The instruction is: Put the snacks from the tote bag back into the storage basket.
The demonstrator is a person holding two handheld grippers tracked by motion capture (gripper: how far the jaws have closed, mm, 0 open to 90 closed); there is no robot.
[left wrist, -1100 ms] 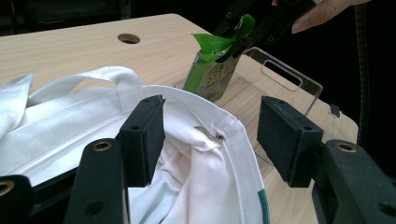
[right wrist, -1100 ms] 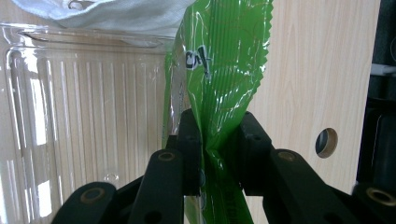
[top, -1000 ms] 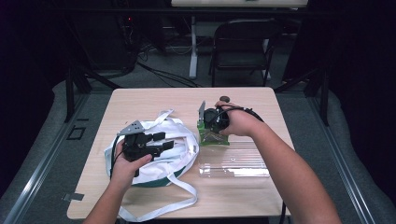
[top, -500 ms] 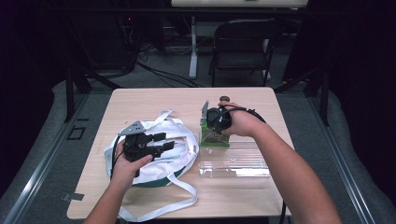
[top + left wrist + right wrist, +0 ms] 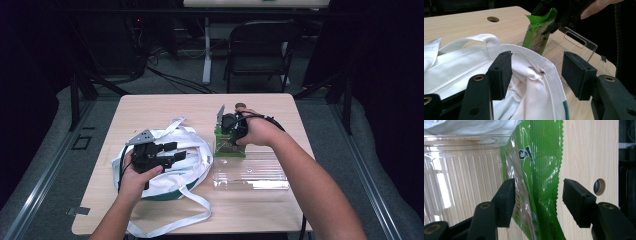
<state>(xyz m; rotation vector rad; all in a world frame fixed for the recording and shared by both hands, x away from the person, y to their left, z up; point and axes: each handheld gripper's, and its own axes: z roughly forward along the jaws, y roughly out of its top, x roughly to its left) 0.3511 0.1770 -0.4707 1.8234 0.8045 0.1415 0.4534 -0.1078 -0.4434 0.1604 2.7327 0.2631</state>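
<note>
1. Little was changed from the frame one second earlier: the right gripper (image 5: 226, 134) was kept at the green crinkled plastic snack packet (image 5: 229, 145), with only a slight shift of the hand.
2. The packet was stood upright at the far edge of the clear ribbed plastic tray (image 5: 252, 172), towards the middle of the pale wooden desk (image 5: 165, 107).
3. The right jaws were spread on either side of the packet's sealed edge, one jaw touching the film, not yet pinching.
4. The left gripper (image 5: 537, 71) was held open about the rim of the white cloth tote bag (image 5: 182, 160), nearer the desk's left edge.
5. For a sound grip, the jaws would best be closed squarely on the packet's flat seam.
6. The bag's mouth would best be held wide for the packet.
</note>
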